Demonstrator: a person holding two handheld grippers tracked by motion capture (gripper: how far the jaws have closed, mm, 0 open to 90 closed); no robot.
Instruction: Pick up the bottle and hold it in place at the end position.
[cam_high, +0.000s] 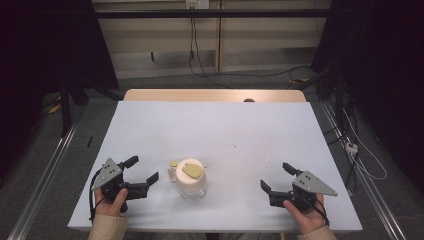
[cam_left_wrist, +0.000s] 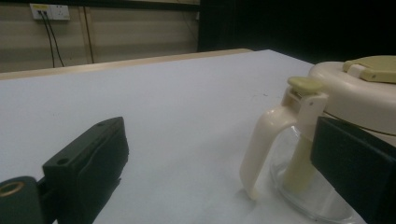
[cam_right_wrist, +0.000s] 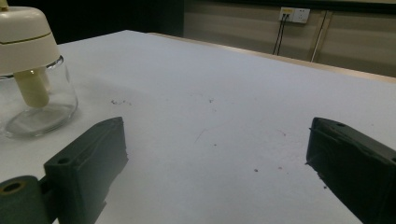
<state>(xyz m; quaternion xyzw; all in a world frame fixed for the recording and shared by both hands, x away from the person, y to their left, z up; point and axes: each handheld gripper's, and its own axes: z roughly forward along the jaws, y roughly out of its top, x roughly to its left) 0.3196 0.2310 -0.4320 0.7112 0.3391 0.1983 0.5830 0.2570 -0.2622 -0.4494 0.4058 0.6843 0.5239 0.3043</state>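
With the glass jug (cam_high: 190, 179) low and centre in the high view, both jaws spread empty, the left gripper (cam_high: 143, 172) should probably close squarely on its cream handle (cam_left_wrist: 261, 144), the right gripper (cam_high: 275, 177) steadying.

The left hand (cam_high: 111, 200) grips the left gripper (cam_high: 142, 169) at the near left, its jaws spread wide and aimed right and a little forward; the right hand (cam_high: 303, 212) holds the right gripper (cam_high: 277, 177) at the near right, jaws equally wide, aimed left and forward. Both appear to rest low near the surface; pale sleeves (cam_high: 107, 227) cover the forearms.
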